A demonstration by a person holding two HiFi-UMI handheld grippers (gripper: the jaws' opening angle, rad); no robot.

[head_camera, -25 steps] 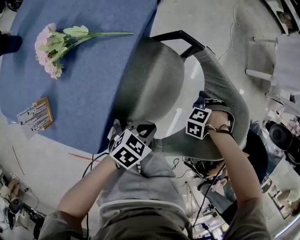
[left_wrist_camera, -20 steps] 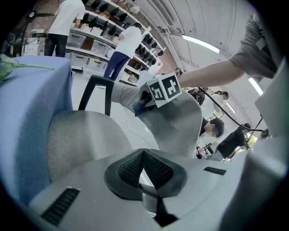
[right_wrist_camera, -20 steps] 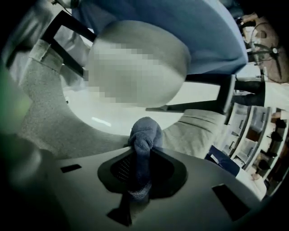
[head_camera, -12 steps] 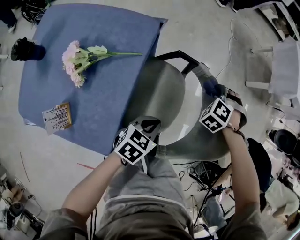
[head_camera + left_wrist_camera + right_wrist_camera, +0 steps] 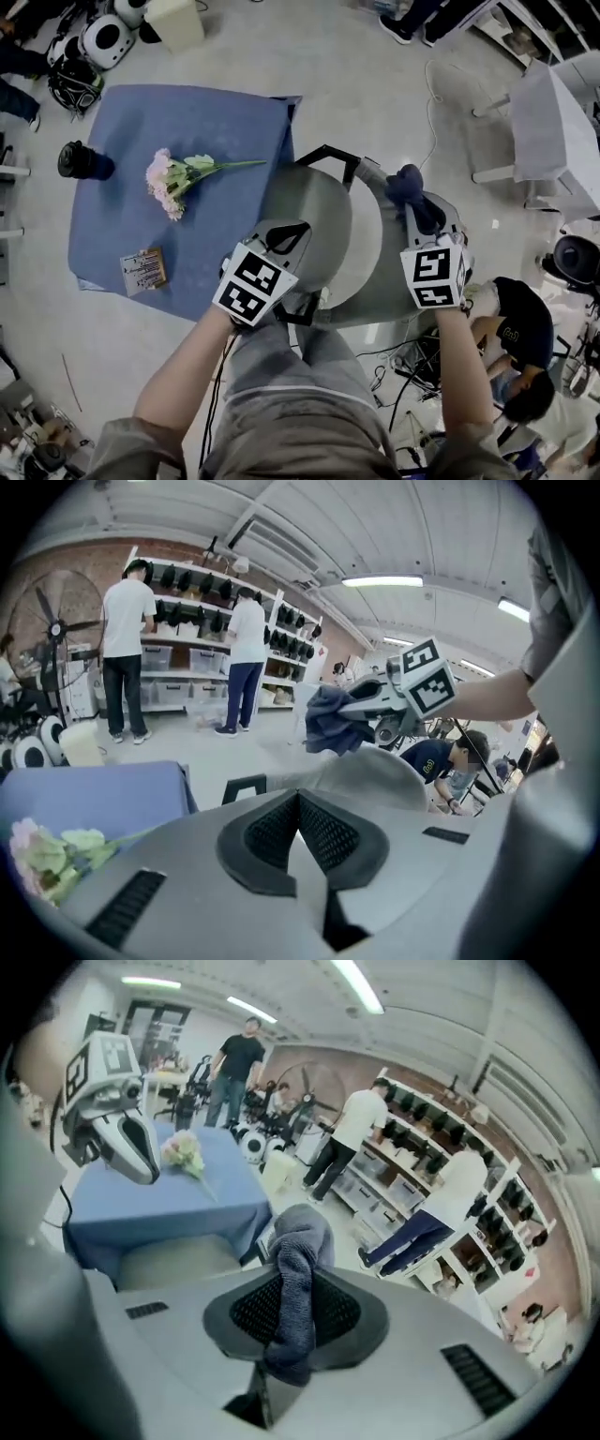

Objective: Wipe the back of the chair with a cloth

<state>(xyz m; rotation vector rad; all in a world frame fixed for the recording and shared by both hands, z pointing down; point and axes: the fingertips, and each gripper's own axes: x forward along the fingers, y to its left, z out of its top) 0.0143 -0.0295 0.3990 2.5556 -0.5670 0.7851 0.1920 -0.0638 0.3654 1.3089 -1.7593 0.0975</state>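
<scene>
The grey chair's seat (image 5: 314, 220) is tucked against the blue table, and its curved back (image 5: 389, 281) lies between my two grippers. My right gripper (image 5: 413, 202) is shut on a dark blue cloth (image 5: 407, 181), held in the air over the top of the back. From the right gripper view the cloth (image 5: 298, 1269) hangs bunched between the pads. My left gripper (image 5: 296, 231) hovers over the seat's near edge, shut and empty. The left gripper view shows its pads (image 5: 323, 832) pressed together, with the cloth (image 5: 328, 720) above the chair back (image 5: 375, 775).
The blue table (image 5: 141, 225) carries a bunch of pink flowers (image 5: 173, 178), a dark cup (image 5: 82, 161) and a small card (image 5: 142, 270). Cables (image 5: 403, 366) lie on the floor behind the chair. A seated person (image 5: 511, 328) and a white table (image 5: 562, 122) are at the right.
Both grippers have risen. The right gripper, with the cloth in it, came off the chair back's side, rolled, and now holds the cloth above the back's top. The left stayed shut.
</scene>
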